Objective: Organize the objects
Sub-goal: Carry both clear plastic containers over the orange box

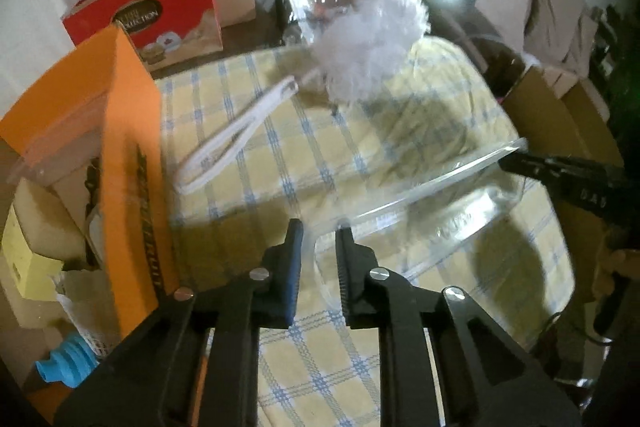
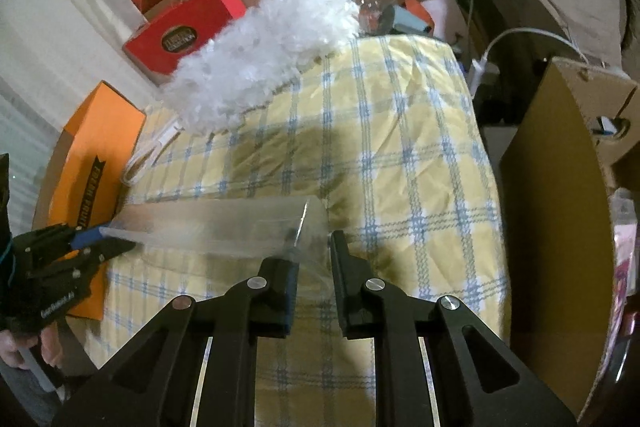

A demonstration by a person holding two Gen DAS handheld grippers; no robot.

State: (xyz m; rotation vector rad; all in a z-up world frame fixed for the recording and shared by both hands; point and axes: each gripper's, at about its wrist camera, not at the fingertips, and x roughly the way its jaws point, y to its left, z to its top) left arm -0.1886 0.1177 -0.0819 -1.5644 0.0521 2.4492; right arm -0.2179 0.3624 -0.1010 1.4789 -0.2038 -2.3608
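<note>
Clear plastic bag [image 1: 432,203] stretches between my two grippers above the checked bench [image 2: 400,155]: left gripper [image 1: 319,227] fingers are clamped on one end, right gripper [image 2: 314,239] fingers are pinched on the other. Beyond both fingertips lies a white feather duster [image 2: 264,55], and an orange box [image 1: 132,131] stands left of the left fingers.

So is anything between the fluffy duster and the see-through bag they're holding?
Nothing visible. Bare checked cloth lies between the white duster and the clear bag, which the left gripper and right gripper pinch at its two ends.
</note>
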